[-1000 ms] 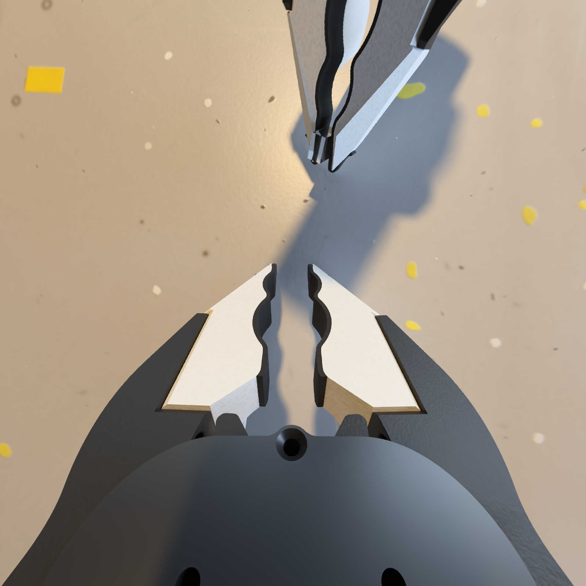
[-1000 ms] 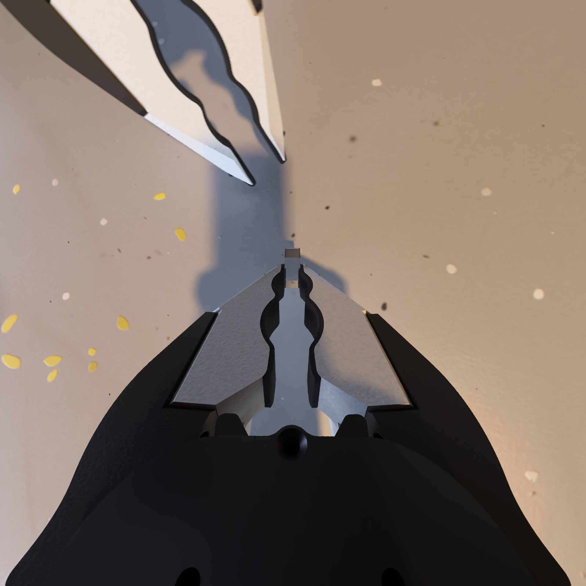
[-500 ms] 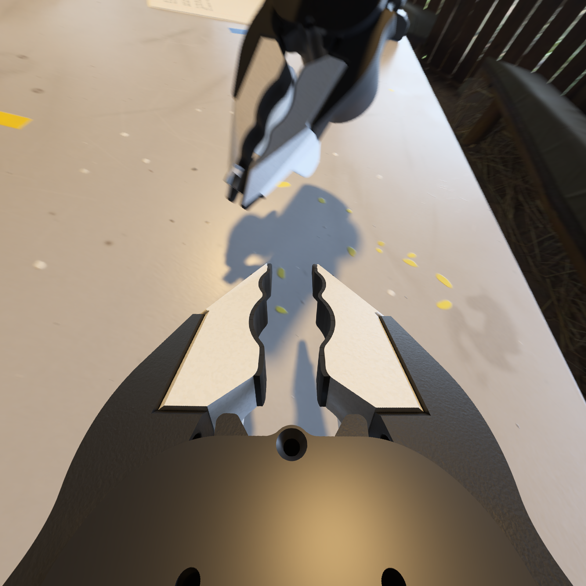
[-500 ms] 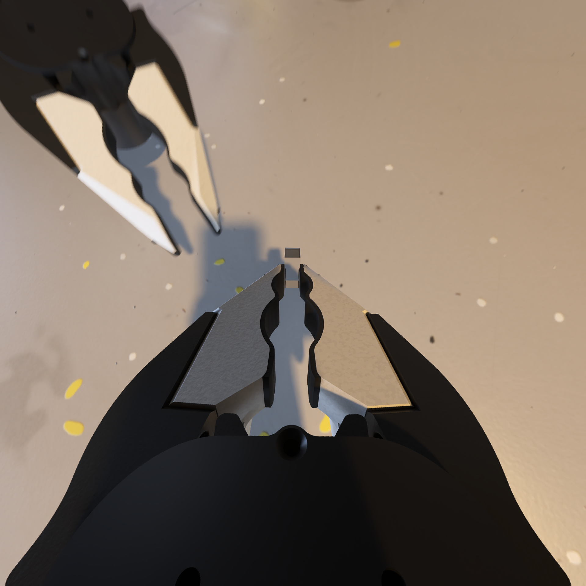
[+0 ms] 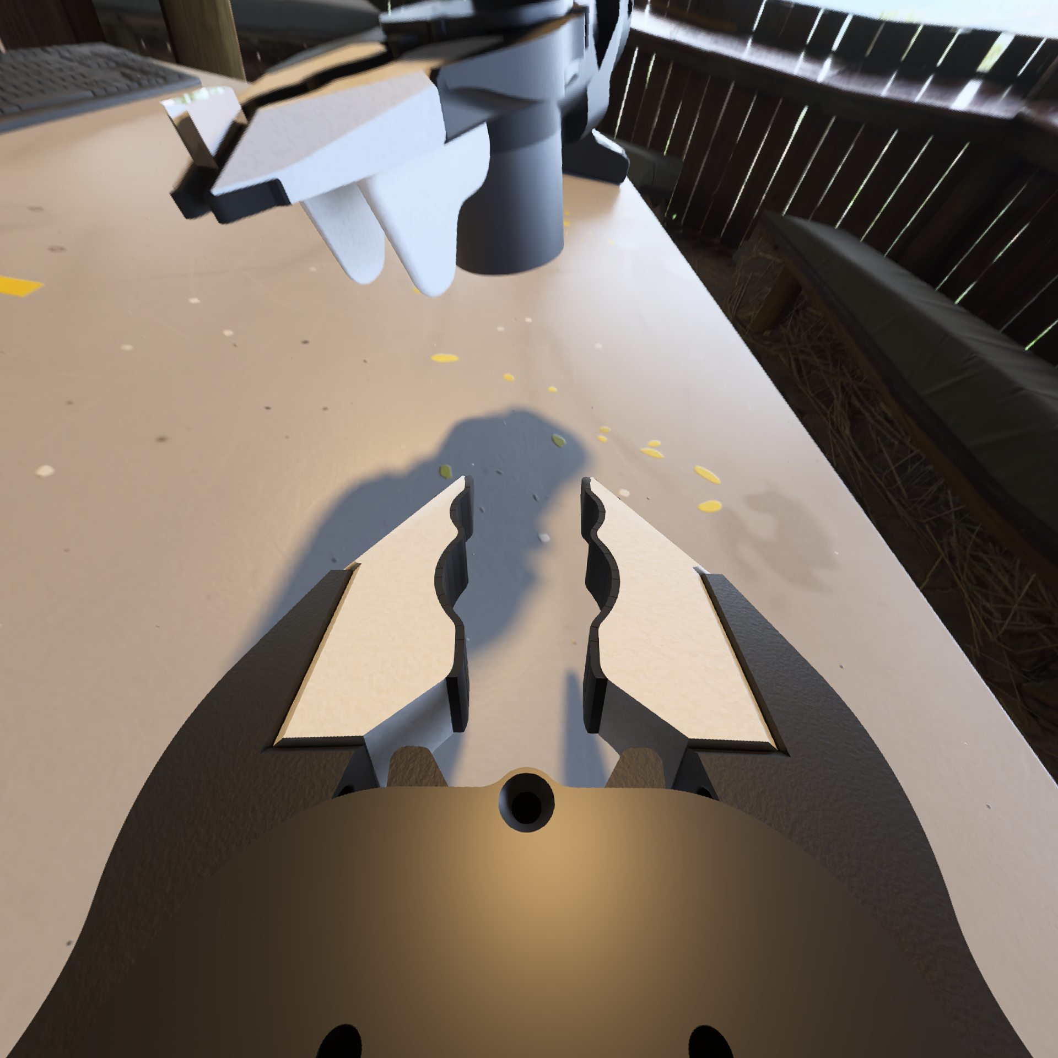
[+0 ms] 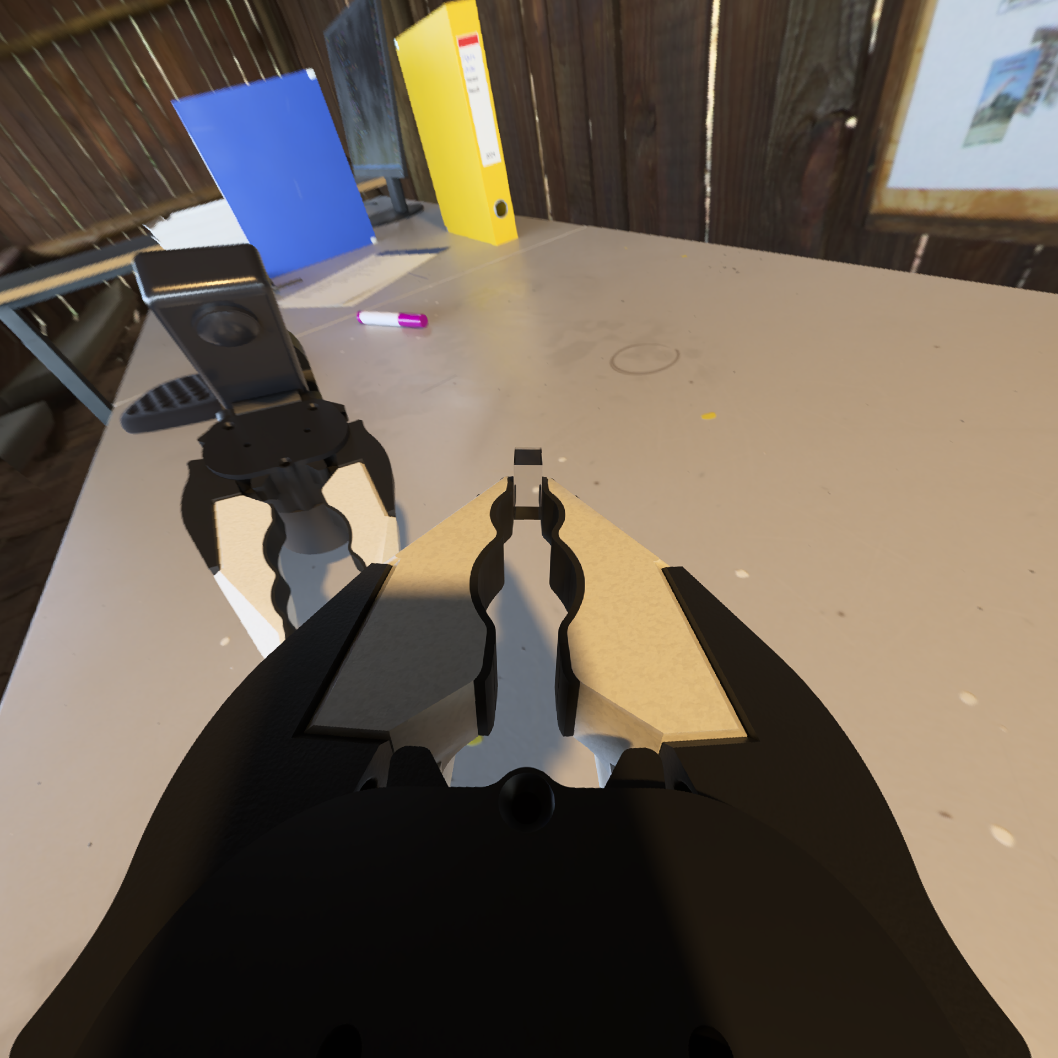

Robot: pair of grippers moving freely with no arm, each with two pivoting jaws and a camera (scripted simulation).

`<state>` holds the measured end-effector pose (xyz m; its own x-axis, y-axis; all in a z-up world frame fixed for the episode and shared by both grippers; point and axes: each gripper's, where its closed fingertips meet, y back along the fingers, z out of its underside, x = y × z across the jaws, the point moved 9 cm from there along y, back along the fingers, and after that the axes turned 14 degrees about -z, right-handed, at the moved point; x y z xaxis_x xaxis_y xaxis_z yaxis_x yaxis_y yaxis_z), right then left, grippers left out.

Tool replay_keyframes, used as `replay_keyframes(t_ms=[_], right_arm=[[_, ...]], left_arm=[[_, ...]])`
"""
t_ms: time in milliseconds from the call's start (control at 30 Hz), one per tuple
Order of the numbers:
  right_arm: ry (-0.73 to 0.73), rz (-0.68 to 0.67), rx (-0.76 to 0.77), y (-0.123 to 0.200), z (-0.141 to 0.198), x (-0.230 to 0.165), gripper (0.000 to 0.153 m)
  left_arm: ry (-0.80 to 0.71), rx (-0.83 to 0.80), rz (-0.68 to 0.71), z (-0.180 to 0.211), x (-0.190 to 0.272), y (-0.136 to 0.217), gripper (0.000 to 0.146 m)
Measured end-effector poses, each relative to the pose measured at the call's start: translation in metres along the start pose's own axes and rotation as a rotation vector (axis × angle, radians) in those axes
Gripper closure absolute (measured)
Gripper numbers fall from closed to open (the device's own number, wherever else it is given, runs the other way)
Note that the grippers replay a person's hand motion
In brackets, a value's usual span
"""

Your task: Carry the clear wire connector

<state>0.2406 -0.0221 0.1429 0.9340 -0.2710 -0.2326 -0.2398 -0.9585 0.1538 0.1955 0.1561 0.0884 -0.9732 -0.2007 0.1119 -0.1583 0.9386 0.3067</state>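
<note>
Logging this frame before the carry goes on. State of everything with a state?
clear wire connector: pinched at the tips of the right gripper, off the table.
right gripper: jaws shut on the connector.
left gripper: jaws open, holding nothing.
marker: capped, lying flat on the table.
yellow binder: closed, standing upright.
blue folder: propped up, leaning.

Lettering present, none of it legible

Far ahead and left of the right hand-held gripper [image 6: 526, 486], a yellow binder [image 6: 458, 126] stands on the tabletop [image 6: 801, 401] with a white spine label [image 6: 478, 97] whose small print is too blurred to read. A sheet of paper [image 6: 358, 277] lying before it and the pictures on the board [image 6: 985, 97] up right are equally unreadable.
</note>
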Motion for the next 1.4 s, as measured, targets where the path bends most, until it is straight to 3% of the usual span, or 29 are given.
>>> replay_keyframes(t_ms=[200,367,533,733,900,1233,1400], right_arm=[[-0.032,-0.109,0.128,-0.006,-0.005,0.002,0.145],[-0.070,-0.181,0.248,-0.008,-0.003,0.003,0.145],[-0.217,-0.177,0.498,-0.023,-0.004,0.000,0.145],[-0.427,-0.192,0.660,-0.044,0.002,-0.006,0.145],[-0.523,-0.253,0.702,-0.055,0.012,-0.008,0.145],[-0.498,-0.192,0.668,-0.048,0.019,-0.006,0.145],[-0.449,-0.152,0.643,-0.046,0.022,-0.006,0.145]], left_arm=[[0.088,0.037,-0.009,-0.006,-0.014,0.006,0.111],[0.096,0.071,-0.105,-0.013,-0.027,0.010,0.115],[0.033,0.144,-0.254,-0.030,-0.045,0.020,0.118],[-0.088,0.209,-0.371,-0.047,-0.058,0.029,0.125],[-0.052,0.276,-0.368,-0.063,-0.058,0.028,0.131],[-0.122,0.242,-0.409,-0.060,-0.057,0.025,0.138],[-0.035,0.224,-0.352,-0.059,-0.062,0.023,0.138]])
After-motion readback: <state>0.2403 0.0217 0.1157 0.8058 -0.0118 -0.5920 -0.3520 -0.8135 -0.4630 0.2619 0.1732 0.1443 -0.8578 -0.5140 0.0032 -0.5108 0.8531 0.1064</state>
